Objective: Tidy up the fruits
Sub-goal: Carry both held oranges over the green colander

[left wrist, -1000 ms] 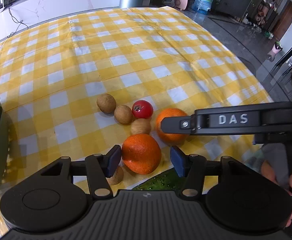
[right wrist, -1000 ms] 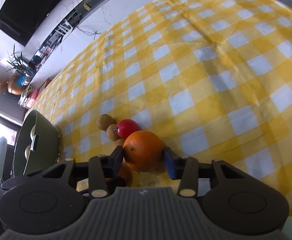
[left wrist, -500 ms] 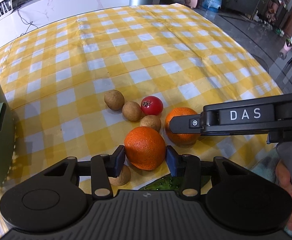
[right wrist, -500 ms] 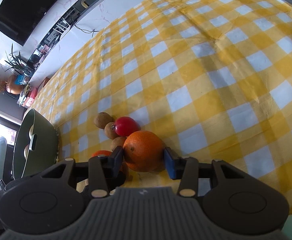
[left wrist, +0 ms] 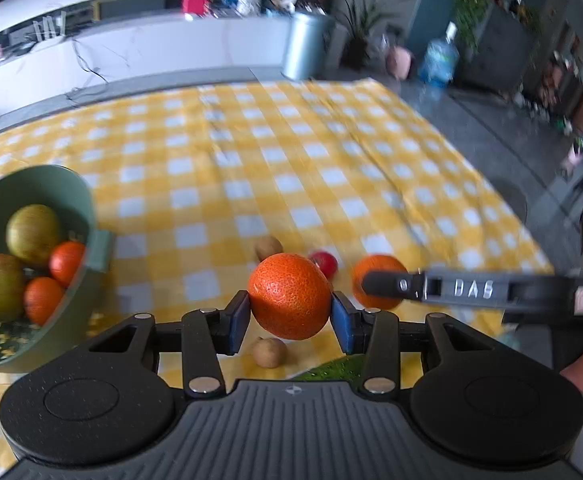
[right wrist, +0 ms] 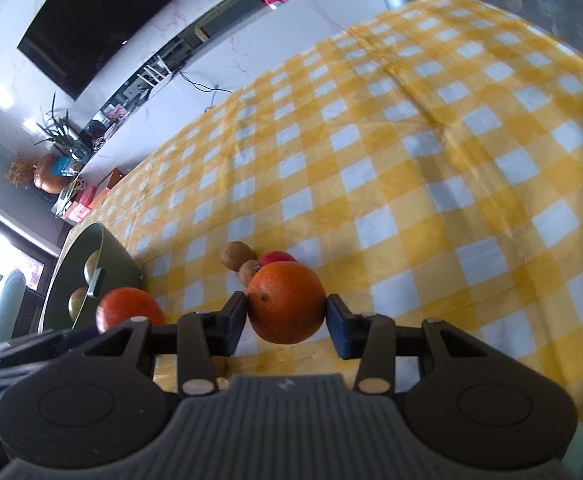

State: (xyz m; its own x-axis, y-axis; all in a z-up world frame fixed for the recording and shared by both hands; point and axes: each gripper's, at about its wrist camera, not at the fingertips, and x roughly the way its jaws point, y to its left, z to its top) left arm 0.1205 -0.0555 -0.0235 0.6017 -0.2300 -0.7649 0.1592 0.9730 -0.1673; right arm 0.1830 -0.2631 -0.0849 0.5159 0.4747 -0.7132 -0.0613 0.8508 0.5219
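The green bowl (left wrist: 87, 216) at the left of the counter (left wrist: 291, 168) already holds two apples and two small oranges. The left tongs (left wrist: 290, 316) grip an orange (left wrist: 289, 300) clear of the cloth, near the bowl. The right tongs (right wrist: 286, 320) grip a second orange (right wrist: 285, 300), its skin bright and pitted. Left on the cloth are a red fruit (left wrist: 325, 264) and small brown fruits (left wrist: 268, 247), so roughly half seems sorted.
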